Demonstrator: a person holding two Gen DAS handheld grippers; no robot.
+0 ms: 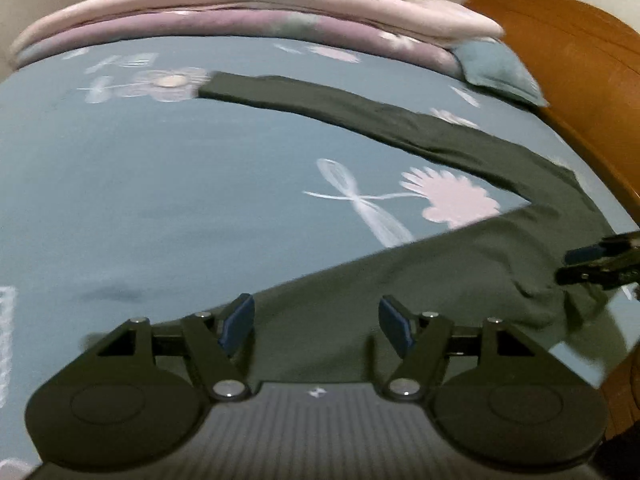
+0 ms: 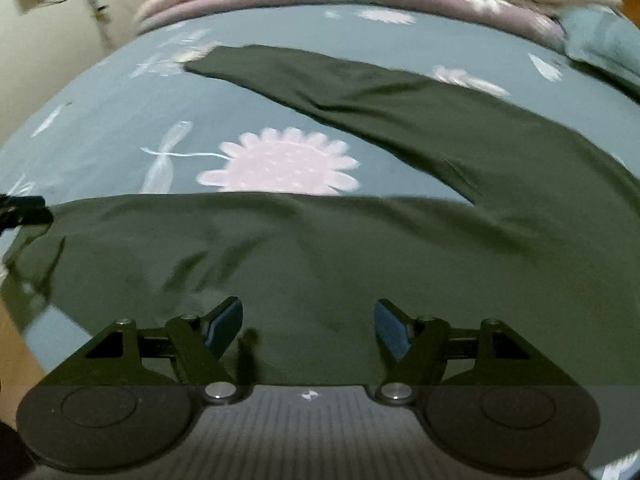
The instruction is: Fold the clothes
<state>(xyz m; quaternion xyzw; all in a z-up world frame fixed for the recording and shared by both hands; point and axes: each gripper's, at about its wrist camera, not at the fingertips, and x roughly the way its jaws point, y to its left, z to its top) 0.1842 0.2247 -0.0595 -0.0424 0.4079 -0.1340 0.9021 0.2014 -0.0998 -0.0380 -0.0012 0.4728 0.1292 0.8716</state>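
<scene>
Dark green shirt [image 2: 320, 248] on bed; left gripper [image 1: 316, 322] and right gripper [image 2: 308, 322] both released

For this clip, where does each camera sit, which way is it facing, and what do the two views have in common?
Left wrist: rides on the left tool, low over the near edge of the dark green garment, facing across the bed sheet toward the folded quilts; jaws open; the right tool enters at right.
Right wrist: rides on the right tool, over the garment body, same heading; jaws open; the left tool pokes in at left.
Shared: garment, its long sleeve, floral sheet, quilts.
</scene>
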